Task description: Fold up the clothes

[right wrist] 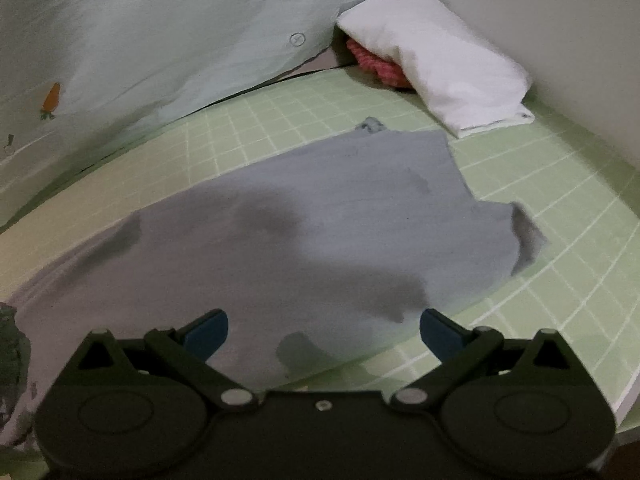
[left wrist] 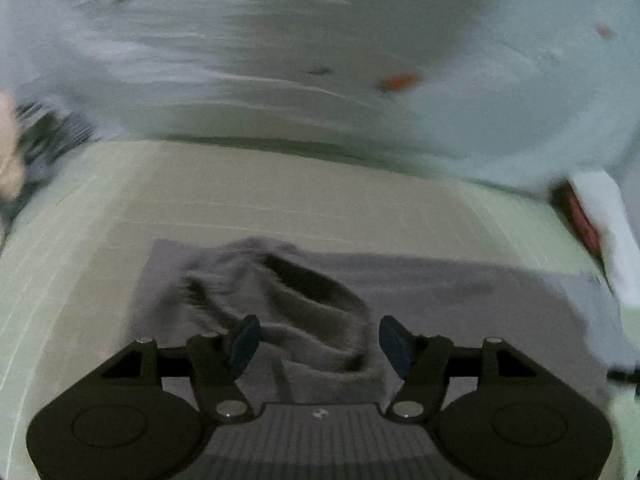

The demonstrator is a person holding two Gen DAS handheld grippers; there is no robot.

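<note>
Two grippers, both with jaws spread wide and nothing between them, hang low over a grey garment (right wrist: 320, 232) spread on a green grid cutting mat (right wrist: 540, 200). Left gripper (left wrist: 319, 340) points at a rumpled, raised fold of the grey garment's edge (left wrist: 280, 292), likely the bit it would pinch next or has just let go; the pictures fit both. Left view is motion-blurred, so detail there is weak. Right gripper (right wrist: 323, 330) sits above the flat, smooth part of the cloth, near the front edge where the fabric meets the mat, a sensible spot for catching a hem. Garment type is hard to call: a notched corner (right wrist: 520, 236) at the far right could be a sleeve or a leg opening. It lies mostly flat in a single spread, bunched only on the left side, so the fold stage can't be settled from this. Behind the mat, a pale mint quilt with carrot print and buttons (right wrist: 160, 40) is heaped up, and a folded white cloth (right wrist: 440, 68) rests on something pink knitted (right wrist: 376, 64) in the far corner, well apart from the garment.
</note>
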